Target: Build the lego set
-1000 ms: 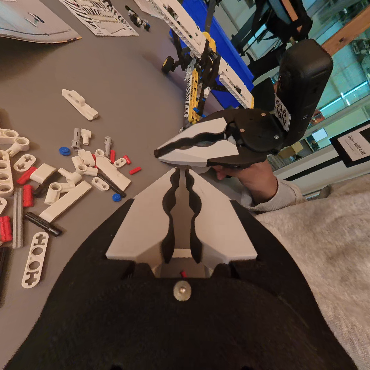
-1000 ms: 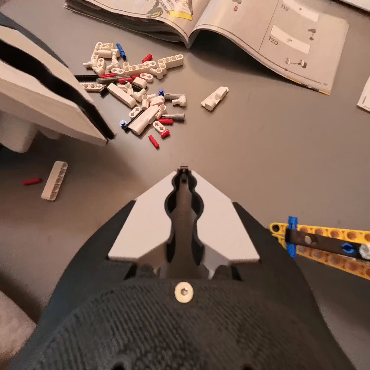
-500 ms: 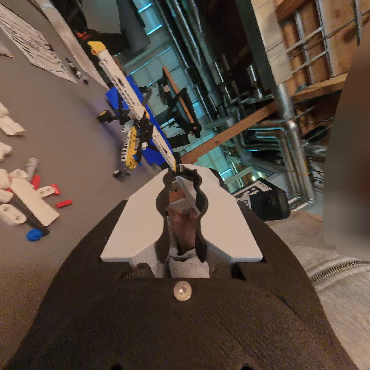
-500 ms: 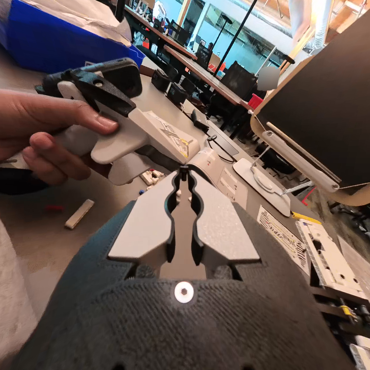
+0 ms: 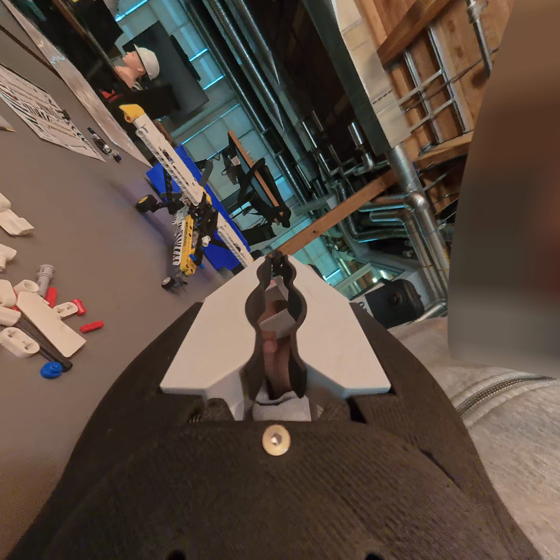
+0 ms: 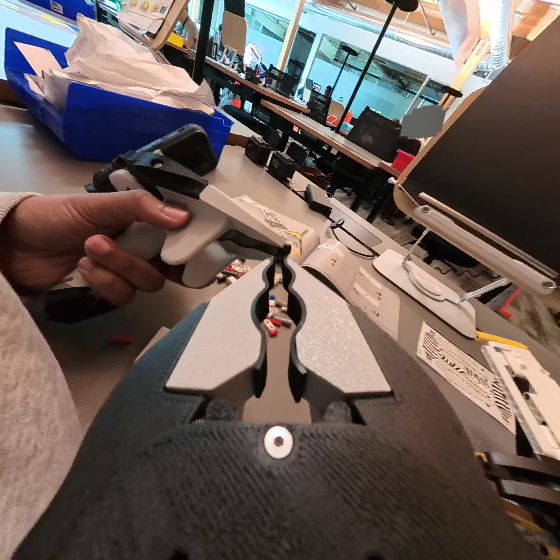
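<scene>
Two grippers meet tip to tip above the table. The left gripper [image 5: 275,261] has its fingertips drawn together on a small black piece [image 6: 285,249]. The right gripper [image 6: 277,259] pinches the same piece from below, its tips closed on it. The piece is too small to name for certain, though it looks like a connector pin. It is held in the air, clear of the table, between the two sets of tips. One bare hand [image 6: 75,239] shows, wrapped round the left gripper's handle, with a grey sleeve behind it.

One partly built model [image 5: 185,209], a long white beam on a yellow and black frame, stands farther off on the grey tabletop [image 5: 100,230]. In the left wrist view, the loose parts [image 5: 36,318] by the left edge are mostly white. Among them are three red pins, one grey pin [image 5: 45,273] and one blue round stud [image 5: 51,370]. In the right wrist view, one more red pin [image 6: 121,339] lies alone. Also on the table are one open instruction booklet [image 6: 360,281], one sticker sheet [image 6: 454,366] and one blue bin [image 6: 127,127] filled with crumpled white paper.

The room is an open workshop. Rows of desks and glass partitions stand behind, with metal pipes and wooden beams overhead.
</scene>
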Available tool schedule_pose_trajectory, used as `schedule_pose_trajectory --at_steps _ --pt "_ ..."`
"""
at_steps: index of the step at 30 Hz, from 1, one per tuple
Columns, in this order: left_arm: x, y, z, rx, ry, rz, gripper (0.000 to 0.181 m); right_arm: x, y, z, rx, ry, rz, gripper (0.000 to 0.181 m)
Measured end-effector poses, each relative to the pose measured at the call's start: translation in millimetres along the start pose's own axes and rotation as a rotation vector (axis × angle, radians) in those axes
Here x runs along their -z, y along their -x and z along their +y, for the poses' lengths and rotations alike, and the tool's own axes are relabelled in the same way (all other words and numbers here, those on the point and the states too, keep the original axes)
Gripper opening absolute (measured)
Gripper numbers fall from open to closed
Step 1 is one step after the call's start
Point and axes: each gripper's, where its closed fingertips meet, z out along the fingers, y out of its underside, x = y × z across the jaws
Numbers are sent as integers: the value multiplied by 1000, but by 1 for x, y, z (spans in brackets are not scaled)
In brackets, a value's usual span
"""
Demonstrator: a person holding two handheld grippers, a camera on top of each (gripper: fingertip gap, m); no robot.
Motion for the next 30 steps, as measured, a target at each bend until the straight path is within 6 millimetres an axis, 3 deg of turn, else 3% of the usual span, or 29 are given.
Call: schedule_pose_trajectory --at_steps 5,10,13,22,27,30 --pt "9 0 -8 -42 -1 -8 5 -5 15 -2 -136 -18 -135 7" --pt "14 0 -13 -26 -24 7 5 -7 5 -5 -204 -38 -113 8" --pt "13 0 -11 -1 -25 27 5 -10 10 -7 -264 -39 -157 11" --pt "14 1 -13 5 -35 42 5 -18 21 -8 -138 -10 -141 12" --pt "20 1 -18 9 -57 46 5 -16 11 -12 -214 -43 -130 15" --pt "19 3 -17 13 -52 37 4 -21 23 -4 -223 2 -190 17"
